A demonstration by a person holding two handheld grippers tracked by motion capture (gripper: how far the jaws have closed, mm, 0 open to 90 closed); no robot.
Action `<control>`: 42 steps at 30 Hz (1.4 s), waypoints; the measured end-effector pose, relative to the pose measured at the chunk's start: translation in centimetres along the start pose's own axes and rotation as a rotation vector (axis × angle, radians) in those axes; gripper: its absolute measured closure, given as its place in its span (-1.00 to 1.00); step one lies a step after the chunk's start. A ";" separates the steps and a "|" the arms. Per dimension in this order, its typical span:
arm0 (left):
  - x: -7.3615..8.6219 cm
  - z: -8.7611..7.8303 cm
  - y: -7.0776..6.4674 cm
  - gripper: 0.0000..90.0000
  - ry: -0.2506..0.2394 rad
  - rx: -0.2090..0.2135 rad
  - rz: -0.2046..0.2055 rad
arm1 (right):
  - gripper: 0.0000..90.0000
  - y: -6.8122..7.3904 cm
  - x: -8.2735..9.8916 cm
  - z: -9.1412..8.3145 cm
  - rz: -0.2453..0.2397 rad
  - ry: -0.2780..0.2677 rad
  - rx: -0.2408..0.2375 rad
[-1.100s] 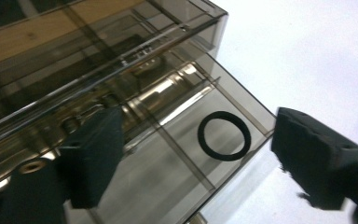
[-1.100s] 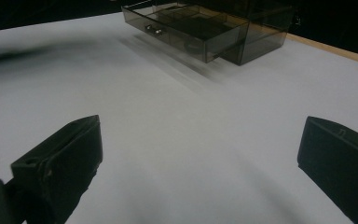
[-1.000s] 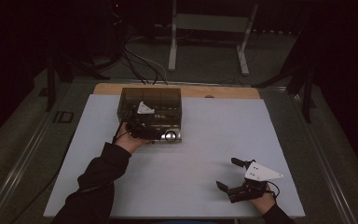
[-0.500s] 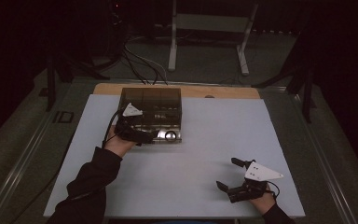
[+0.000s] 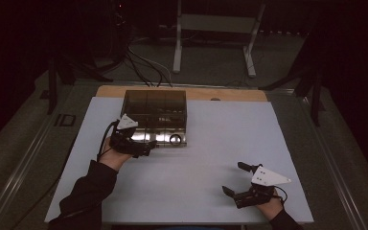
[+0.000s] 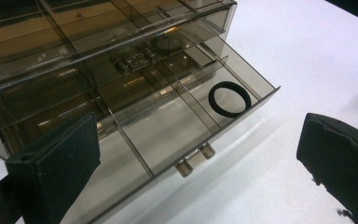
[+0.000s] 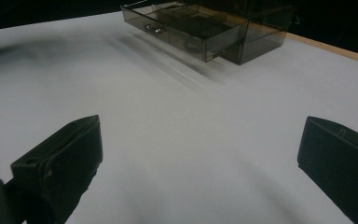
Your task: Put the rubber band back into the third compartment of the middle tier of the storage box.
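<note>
A white table stood in a dark room, with cables and a metal stand on the floor beyond its far edge. A smoky clear plastic organiser box sat near the table's far left, its lower drawer pulled out toward the person. The drawer was split by dividers, and a black ring lay flat in its end compartment; a small two-post handle stuck out from the drawer front. The left gripper hovered just before the drawer, jaws spread wide and holding nothing, with the ring between and beyond them, not touched. The right gripper rested well apart at the near right of the table, jaws likewise wide and empty, pointed across bare table toward the box.
</note>
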State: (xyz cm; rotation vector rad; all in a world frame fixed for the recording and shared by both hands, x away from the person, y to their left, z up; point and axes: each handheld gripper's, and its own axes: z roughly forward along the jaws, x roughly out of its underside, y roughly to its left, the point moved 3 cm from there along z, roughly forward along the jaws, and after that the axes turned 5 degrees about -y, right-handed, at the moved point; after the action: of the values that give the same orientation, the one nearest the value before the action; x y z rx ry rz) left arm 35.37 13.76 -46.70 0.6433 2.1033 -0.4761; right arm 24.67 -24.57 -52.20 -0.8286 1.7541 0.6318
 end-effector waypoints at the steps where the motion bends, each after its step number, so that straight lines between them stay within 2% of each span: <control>1: 0.1 -0.1 -0.1 -0.98 -0.005 -0.006 0.001 | -1.00 0.0 0.0 0.0 -0.001 -0.001 0.001; 5: 0.6 -0.4 -0.5 -0.98 -0.013 -0.012 -0.003 | -1.00 0.0 0.0 0.0 0.001 -0.002 0.004; 9: 1.7 -0.7 -0.7 -0.98 -0.013 -0.017 -0.015 | -1.00 0.0 0.0 0.0 -0.003 0.001 0.002; 14: 2.6 -0.6 -0.9 -0.98 -0.007 -0.013 -0.010 | -1.00 0.0 0.0 0.0 -0.003 0.002 0.002; 19: 3.6 -0.6 -1.3 -0.98 0.005 -0.045 0.002 | -1.00 0.0 0.0 0.0 -0.002 0.002 0.003; 23: 4.2 -0.4 -1.4 -0.98 0.005 -0.057 -0.003 | -1.00 0.0 0.0 0.0 -0.003 0.001 0.002; 32: 6.0 0.2 -1.3 -0.98 0.050 -0.077 0.000 | -1.00 0.0 0.0 0.0 -0.003 0.002 0.002; 36: 6.7 0.6 -1.4 -0.98 0.063 -0.123 0.020 | -1.00 0.0 0.0 0.0 -0.003 0.001 0.003; 40: 7.0 0.7 -1.7 -0.98 0.069 -0.130 0.033 | -1.00 0.0 0.0 0.0 -0.002 0.002 0.003; 42: 7.2 0.8 -1.9 -0.98 0.075 -0.151 0.042 | -1.00 0.0 0.0 0.0 -0.003 0.002 0.003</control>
State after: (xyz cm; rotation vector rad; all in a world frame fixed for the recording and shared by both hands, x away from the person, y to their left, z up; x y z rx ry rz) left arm 31.11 13.76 -52.93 0.6246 2.1680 -0.2703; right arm 24.68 -24.60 -52.20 -0.8300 1.7547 0.6269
